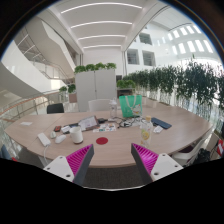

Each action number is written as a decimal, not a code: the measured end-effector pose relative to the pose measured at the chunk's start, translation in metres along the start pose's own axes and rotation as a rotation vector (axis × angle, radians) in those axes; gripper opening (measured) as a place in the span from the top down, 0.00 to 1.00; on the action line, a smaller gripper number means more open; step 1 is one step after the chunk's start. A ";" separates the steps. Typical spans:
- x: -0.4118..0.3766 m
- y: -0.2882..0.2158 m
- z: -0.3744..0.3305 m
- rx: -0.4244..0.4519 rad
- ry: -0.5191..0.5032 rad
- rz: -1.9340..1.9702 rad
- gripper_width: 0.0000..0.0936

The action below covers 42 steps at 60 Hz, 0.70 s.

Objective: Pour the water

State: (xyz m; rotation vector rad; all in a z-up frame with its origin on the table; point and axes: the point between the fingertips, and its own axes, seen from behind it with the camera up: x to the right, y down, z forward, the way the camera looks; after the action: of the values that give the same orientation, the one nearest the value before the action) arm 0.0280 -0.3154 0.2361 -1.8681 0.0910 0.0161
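gripper spread wide, nothing between its fingers — the cup sits on the table beyond them, right of the red coaster. probably light, slick, tippy — grip mid-body.

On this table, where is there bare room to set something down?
Bare tabletop lies just ahead of the open gripper, around the small red disc. Crowded: the white cups and papers to the left, and beyond, around the green bag and the clear glass.

Office atrium: balconies, planters
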 end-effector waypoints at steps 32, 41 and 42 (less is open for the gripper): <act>0.199 0.041 0.310 0.125 0.102 -0.038 0.12; 0.206 0.044 0.345 0.127 0.083 -0.012 0.44; 0.208 0.043 0.346 0.133 0.090 -0.012 0.45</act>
State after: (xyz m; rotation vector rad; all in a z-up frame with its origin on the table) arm 0.2443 -0.0091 0.0811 -1.7362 0.1401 -0.0806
